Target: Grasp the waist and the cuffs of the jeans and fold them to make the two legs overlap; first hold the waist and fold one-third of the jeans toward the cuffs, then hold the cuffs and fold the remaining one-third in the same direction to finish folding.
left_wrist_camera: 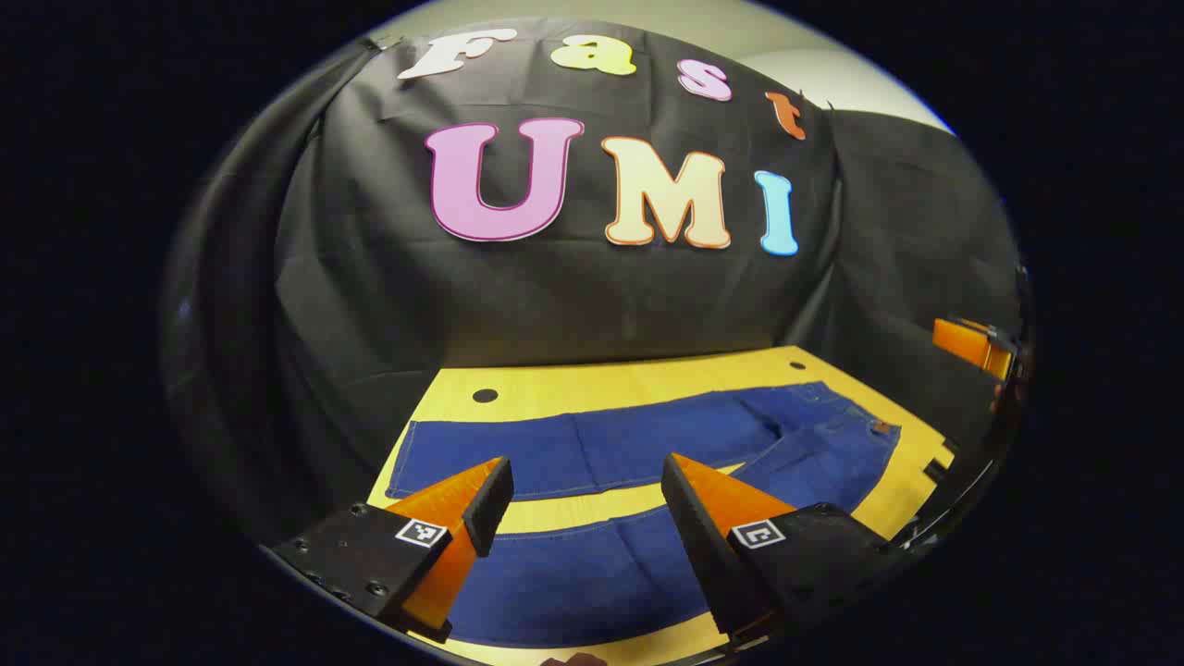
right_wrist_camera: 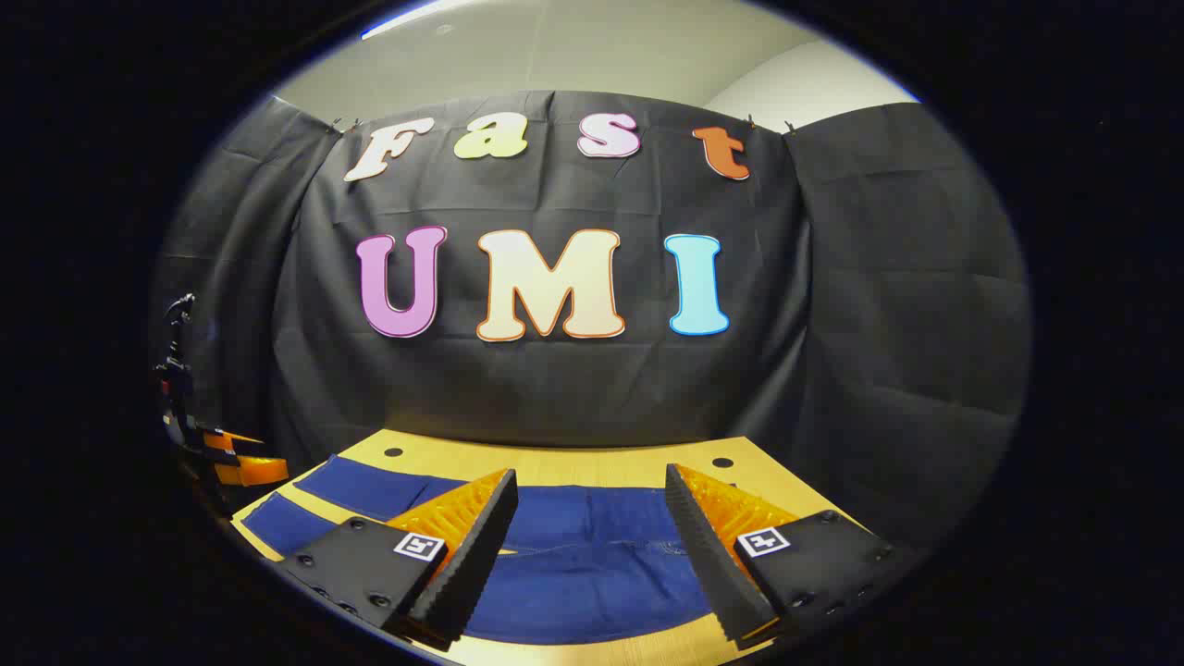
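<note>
Blue jeans [left_wrist_camera: 647, 444] lie flat, legs apart, on the table [left_wrist_camera: 592, 379]; both the left gripper [left_wrist_camera: 587, 486] and right gripper [right_wrist_camera: 592, 499] hover above, jaws spread, holding nothing.

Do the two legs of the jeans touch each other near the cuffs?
Apart. In the left gripper view a strip of bare table shows between the far leg and the near leg.

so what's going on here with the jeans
A person holds two grippers above dark blue denim jeans spread flat on a yellow wooden table. The two legs lie apart, with no fold made. The left gripper hovers open over the legs; the right gripper hovers open near the waist. Neither touches the cloth.
</note>
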The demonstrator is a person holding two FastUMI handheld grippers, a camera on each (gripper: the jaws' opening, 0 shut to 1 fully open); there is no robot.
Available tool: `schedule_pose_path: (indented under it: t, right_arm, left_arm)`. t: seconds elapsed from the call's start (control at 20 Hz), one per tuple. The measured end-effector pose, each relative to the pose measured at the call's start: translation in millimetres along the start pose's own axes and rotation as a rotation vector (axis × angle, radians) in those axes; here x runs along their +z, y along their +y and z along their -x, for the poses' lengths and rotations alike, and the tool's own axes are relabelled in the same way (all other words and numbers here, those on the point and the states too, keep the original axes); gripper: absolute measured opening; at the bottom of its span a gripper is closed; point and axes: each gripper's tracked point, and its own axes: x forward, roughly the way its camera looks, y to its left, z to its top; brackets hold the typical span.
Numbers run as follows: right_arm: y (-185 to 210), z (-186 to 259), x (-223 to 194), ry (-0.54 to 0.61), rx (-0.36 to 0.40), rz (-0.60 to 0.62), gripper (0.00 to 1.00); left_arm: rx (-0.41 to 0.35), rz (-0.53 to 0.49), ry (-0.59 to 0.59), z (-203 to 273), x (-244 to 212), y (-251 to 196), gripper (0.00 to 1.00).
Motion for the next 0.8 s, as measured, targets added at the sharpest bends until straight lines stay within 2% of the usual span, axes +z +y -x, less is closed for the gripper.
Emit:
schedule_pose_path:
  t: [0.2, 0.35, 0.45, 0.5, 0.55, 0.8]
  right_arm:
    - [7.0, -0.8, -16.6, 0.042, 0.008, 0.018, 0.99]
    - [16.0, 0.2, -29.6, 0.077, 0.029, 0.037, 0.98]
    - [23.3, 2.8, -35.7, 0.091, 0.047, 0.040, 0.99]
    - [27.8, 3.5, -38.6, 0.093, 0.057, 0.044, 0.99]
    - [31.4, 3.9, -40.9, 0.098, 0.065, 0.050, 0.99]
    - [42.3, 4.6, -57.0, 0.144, 0.103, 0.044, 0.99]
  left_arm:
    - [-0.055, -0.071, 0.065, 0.4, -25.5, -4.9, 0.95]
    - [-0.123, -0.152, 0.133, 3.2, -49.1, -6.8, 0.96]
    - [-0.169, -0.233, 0.199, 4.2, -69.4, -2.2, 0.96]
    - [-0.187, -0.281, 0.243, 2.9, -82.8, 2.6, 1.00]
    - [-0.203, -0.317, 0.286, 3.8, -96.2, 5.4, 0.96]
    - [-0.344, -0.450, 0.456, 27.0, -148.1, 17.9, 0.96]
